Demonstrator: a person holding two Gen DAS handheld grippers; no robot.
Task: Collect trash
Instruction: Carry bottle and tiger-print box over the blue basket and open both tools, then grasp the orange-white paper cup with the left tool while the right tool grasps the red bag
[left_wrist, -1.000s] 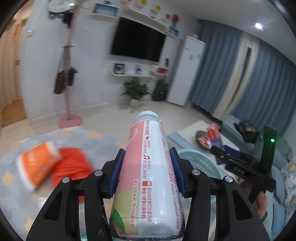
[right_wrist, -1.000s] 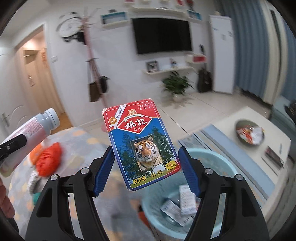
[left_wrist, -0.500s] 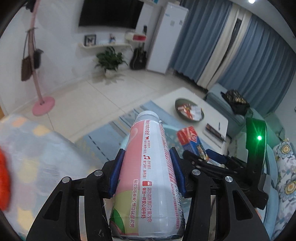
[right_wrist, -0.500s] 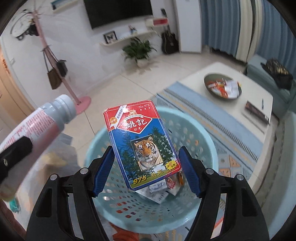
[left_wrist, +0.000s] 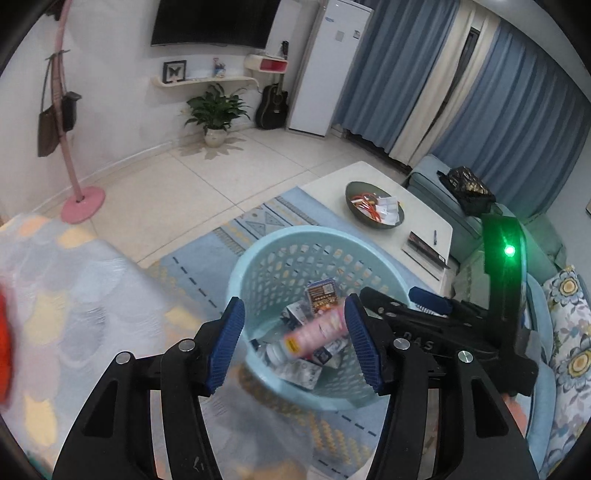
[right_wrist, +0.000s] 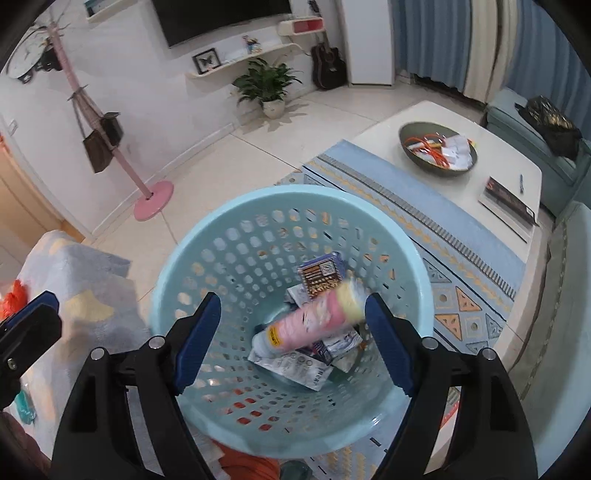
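Down over the light-blue basket (right_wrist: 177, 258), both the left gripper (left_wrist: 295, 341) and right gripper (right_wrist: 291, 341) have jaws spread wide, holding nothing. Pink bottle (right_wrist: 314, 323) is blurry, lying inside the basket on the card box (right_wrist: 321, 277) and wrappers.

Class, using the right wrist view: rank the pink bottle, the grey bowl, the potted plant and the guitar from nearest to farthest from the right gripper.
From the right gripper:
1. Pink bottle, in the basket just ahead.
2. Grey bowl, on the table, right.
3. Potted plant and guitar, both by the far wall; too close to call.
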